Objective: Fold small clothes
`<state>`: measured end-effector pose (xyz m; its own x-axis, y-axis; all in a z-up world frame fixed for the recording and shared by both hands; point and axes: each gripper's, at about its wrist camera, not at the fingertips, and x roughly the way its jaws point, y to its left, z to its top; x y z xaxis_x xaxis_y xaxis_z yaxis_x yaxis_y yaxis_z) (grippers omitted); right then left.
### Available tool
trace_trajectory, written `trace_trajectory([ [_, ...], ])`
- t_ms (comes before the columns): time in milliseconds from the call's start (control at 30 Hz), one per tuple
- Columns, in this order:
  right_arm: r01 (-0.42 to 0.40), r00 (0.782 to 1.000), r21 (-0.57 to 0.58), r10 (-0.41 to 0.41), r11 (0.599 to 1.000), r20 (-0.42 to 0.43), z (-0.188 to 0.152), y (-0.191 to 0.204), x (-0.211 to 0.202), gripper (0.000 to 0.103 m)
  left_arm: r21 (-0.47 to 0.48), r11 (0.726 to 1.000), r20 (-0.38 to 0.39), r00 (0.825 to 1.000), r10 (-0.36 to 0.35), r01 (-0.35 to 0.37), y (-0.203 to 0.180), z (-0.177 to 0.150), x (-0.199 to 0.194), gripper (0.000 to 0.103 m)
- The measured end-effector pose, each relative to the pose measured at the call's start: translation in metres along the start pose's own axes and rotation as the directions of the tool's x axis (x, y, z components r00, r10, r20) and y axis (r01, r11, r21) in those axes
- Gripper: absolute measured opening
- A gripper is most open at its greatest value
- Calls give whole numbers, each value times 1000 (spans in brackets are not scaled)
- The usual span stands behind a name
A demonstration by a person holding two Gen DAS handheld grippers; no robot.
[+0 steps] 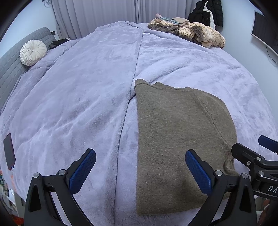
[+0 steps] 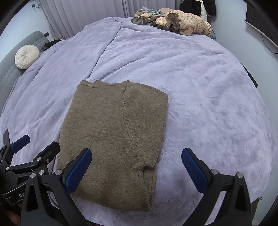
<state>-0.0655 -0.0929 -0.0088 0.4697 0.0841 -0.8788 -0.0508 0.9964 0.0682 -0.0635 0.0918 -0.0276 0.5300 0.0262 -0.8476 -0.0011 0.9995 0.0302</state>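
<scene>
Between both grippers' spread, empty fingers: folded brown sweater flat on blanket.

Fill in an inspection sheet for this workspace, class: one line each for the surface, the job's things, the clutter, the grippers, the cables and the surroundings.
Surface: bed covered by a lilac blanket, rumpled, with a long fold running down it.
Job's things: brown sweater lying flat, folded into a rectangle, near the front edge.
Clutter: pile of beige striped clothes at the far corner; round white cushion by the grey headboard; phone at the left edge.
Grippers: left gripper open, empty; right gripper open, empty; both above the sweater's near end.
Cables: one wire hanging below the wall screen.
Surroundings: curtains; dark jacket hanging behind.
</scene>
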Motion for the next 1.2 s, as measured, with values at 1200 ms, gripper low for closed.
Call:
trace_trajectory([
  [1200, 6, 1000, -4, -6, 1000, 1, -1, 4, -3, 103, 9, 1000, 10, 1000, 25, -25, 0, 1, 0, 103],
])
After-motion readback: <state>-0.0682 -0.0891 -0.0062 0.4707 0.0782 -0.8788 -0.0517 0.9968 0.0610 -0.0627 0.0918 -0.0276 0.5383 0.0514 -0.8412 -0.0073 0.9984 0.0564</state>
